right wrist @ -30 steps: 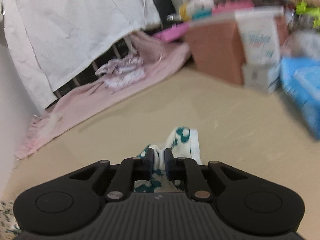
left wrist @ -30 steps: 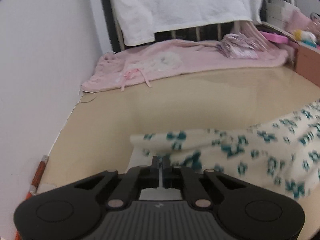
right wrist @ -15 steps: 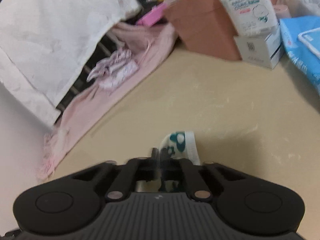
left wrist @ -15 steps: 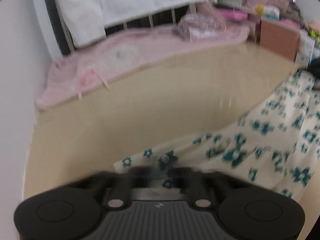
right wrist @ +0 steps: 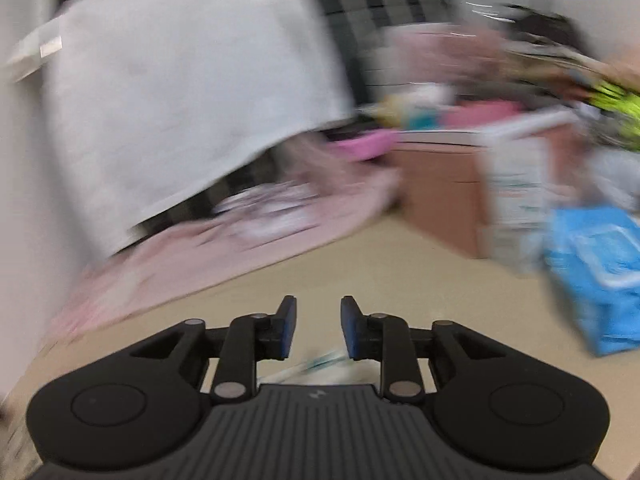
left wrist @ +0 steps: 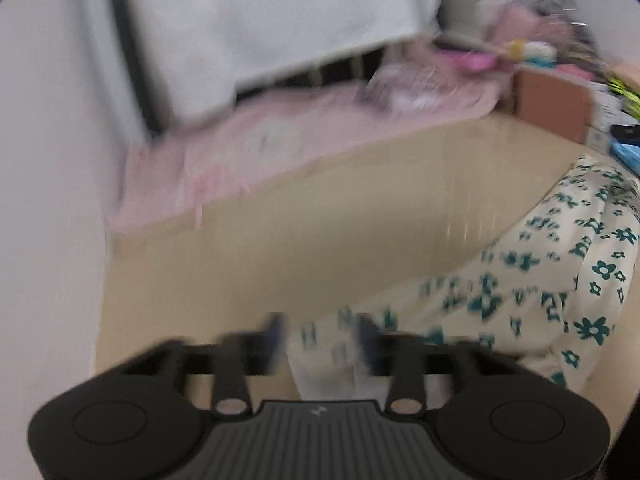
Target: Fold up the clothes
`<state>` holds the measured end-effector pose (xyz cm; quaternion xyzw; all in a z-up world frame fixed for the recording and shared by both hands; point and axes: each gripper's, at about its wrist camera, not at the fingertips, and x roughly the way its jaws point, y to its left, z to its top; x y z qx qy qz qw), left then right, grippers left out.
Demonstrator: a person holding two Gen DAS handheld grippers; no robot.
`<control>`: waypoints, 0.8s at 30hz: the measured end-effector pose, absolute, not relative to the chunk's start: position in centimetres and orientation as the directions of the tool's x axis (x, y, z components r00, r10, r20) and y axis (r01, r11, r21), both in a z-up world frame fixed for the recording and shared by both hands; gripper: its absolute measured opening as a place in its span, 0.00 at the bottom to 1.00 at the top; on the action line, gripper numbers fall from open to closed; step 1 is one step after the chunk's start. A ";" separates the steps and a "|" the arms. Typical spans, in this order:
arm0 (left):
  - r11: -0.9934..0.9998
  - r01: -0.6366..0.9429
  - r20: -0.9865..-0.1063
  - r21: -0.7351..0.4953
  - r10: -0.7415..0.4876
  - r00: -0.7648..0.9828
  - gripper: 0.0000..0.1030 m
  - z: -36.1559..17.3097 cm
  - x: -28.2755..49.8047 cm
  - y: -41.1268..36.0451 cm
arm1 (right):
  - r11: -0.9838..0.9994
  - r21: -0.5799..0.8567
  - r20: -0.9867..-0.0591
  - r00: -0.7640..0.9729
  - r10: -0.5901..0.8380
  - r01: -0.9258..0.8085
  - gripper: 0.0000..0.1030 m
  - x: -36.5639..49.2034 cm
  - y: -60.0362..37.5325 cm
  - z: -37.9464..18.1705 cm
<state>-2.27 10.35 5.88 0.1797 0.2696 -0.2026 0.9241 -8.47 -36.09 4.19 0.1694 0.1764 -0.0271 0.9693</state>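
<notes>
Left wrist view, from the left edge inward: a pale wall [left wrist: 48, 160], then a pink cloth [left wrist: 248, 160] heaped along the far side of the tan table [left wrist: 320, 232], with a white sheet [left wrist: 260, 20] hanging above it. Further right sits a brown box [left wrist: 552, 108] among blurred clutter. The floral garment [left wrist: 540, 280], cream with teal flowers, lies on the table from the bottom centre out to the right edge. The left gripper [left wrist: 322, 338] has its jaws spread and opening; a corner of the garment lies between them, and the pads look clear of the cloth, though blur makes this hard to judge.

Right wrist view, again from the left: the white sheet [right wrist: 180, 92] hangs over the pink cloth [right wrist: 224, 240], the brown box [right wrist: 440, 192] stands past the middle, a white carton [right wrist: 516, 184] leans beside it, and a blue pack [right wrist: 600, 268] lies near the right edge. The right gripper [right wrist: 319, 328] is opening, jaws apart with bare table [right wrist: 360, 264] showing between the fingers. A sliver of the garment [right wrist: 316, 366] shows low down behind the fingertips, near the gripper body, not pinched.
</notes>
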 end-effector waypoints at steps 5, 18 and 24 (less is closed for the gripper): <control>0.742 0.643 -0.671 0.188 -0.381 0.636 0.64 3.8 0.0 8.4 | 0.958 0.261 -0.423 0.879 0.221 -0.115 0.29 -9.2 -29.5 3.3; 0.873 0.482 -0.790 -0.078 -0.349 0.504 0.09 5.3 -2.4 12.3 | 0.976 0.216 -0.544 0.826 0.150 -0.036 0.07 -8.9 -27.8 -0.8; 0.797 0.602 -0.670 0.059 -0.415 0.615 0.43 11.1 -5.4 9.0 | 0.966 0.240 -0.476 0.879 0.031 0.096 0.50 -13.1 -30.2 2.3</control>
